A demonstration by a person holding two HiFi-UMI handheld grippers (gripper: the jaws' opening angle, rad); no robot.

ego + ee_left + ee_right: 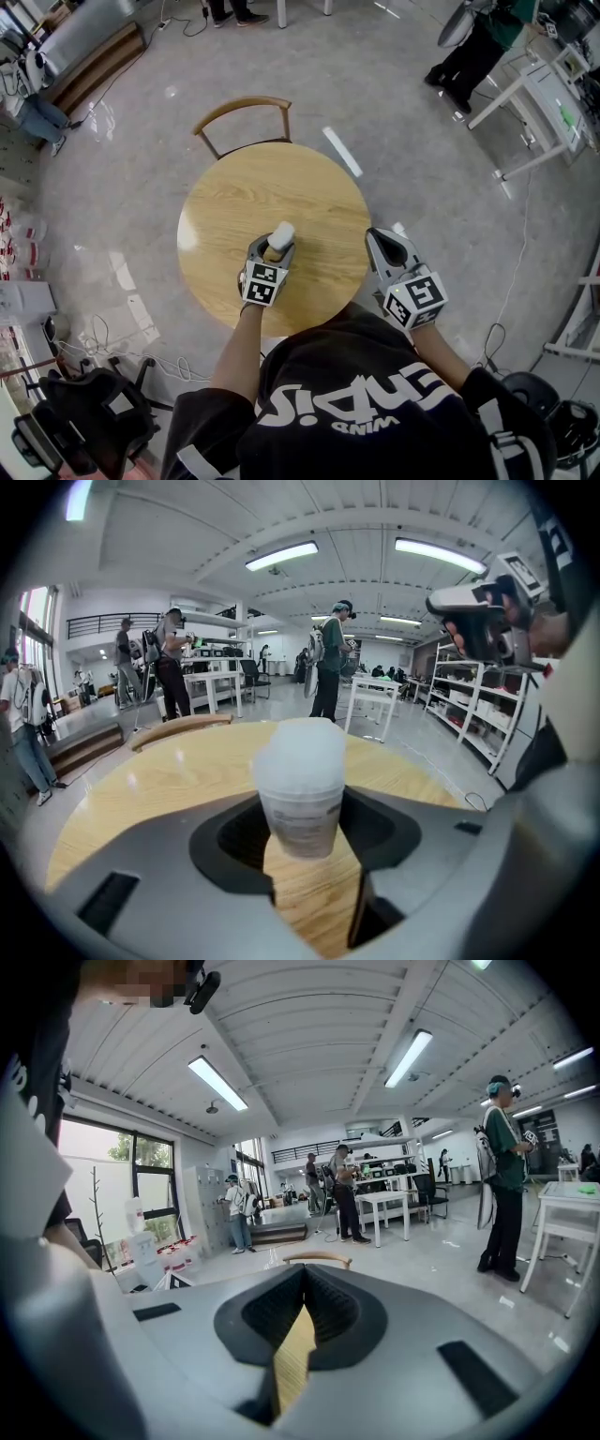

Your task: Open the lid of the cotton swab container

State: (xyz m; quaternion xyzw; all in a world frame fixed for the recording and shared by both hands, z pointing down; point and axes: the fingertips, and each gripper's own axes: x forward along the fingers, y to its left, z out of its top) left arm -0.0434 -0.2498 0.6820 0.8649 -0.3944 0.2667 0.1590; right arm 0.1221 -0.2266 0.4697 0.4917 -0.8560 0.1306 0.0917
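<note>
The head view looks steeply down from above the person onto the round light-wood table (234, 197), with the curved-back wooden chair (242, 106) at its far side and the left gripper (275, 246) and right gripper (380, 239) near its near edge. Each gripper view rides low and close behind its own grey jaws, facing far across the table. The left one has the translucent white cotton swab container (300, 785) very near at centre. All three views share tabletop and chair.

Frosted white container (300, 789), pale wood-grain table (225, 202) (glossy)
</note>
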